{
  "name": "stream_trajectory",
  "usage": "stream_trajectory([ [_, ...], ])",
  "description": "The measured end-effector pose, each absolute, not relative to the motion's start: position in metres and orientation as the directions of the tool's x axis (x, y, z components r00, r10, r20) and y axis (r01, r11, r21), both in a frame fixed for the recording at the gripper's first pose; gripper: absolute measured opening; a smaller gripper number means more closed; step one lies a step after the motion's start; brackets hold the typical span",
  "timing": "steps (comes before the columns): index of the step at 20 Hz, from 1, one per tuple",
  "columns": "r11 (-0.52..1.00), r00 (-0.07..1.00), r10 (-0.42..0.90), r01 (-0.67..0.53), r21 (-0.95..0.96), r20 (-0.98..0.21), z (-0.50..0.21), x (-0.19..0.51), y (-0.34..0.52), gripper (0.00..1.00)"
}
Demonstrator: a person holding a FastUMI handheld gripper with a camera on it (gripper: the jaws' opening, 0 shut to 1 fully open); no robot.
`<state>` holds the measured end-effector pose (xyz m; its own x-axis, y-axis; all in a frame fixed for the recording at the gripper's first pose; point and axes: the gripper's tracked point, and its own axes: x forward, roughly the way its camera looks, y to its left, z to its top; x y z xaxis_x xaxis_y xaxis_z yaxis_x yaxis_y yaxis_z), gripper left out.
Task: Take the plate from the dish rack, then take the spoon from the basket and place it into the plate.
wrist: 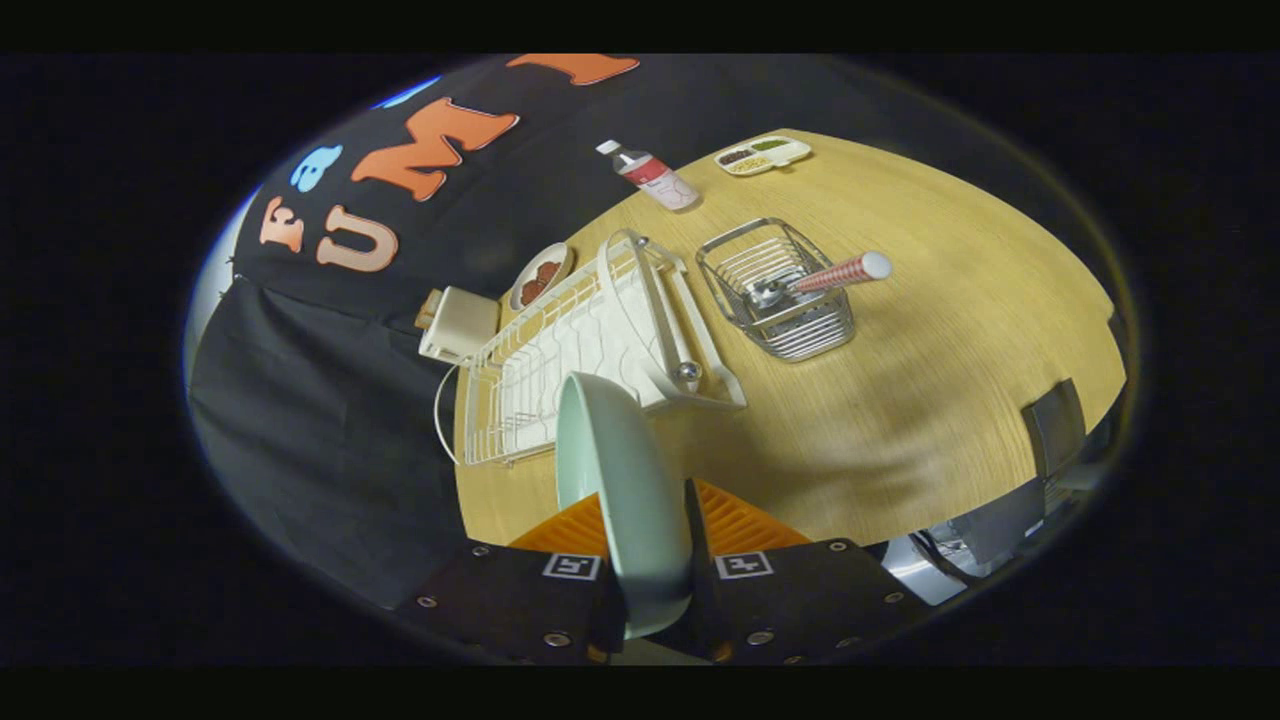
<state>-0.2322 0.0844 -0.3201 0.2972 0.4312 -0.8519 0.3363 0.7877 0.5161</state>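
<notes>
Plate [620,480] stands on edge, pinched by the hand-held gripper [655,545], before the dish rack [560,350].

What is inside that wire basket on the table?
A spoon lies in the wire basket, its striped handle sticking out over the rim. The basket floor under its bowl is hidden.
</notes>
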Motion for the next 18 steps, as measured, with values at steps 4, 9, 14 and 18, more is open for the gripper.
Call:
stream_trajectory([
  [4,0.766,0.291,0.459,0.349,0.539,-0.84,-0.337,-0.246,0.091,0.28],
  [9,0.755,0.28,0.464,0.372,0.54,-0.841,-0.361,-0.252,0.098,0.29],
  [14,0.719,0.294,0.487,0.401,0.568,-0.823,-0.371,-0.247,0.109,0.32],
  [18,0.721,0.303,0.463,0.417,0.553,-0.833,-0.381,-0.242,0.106,0.31],
])
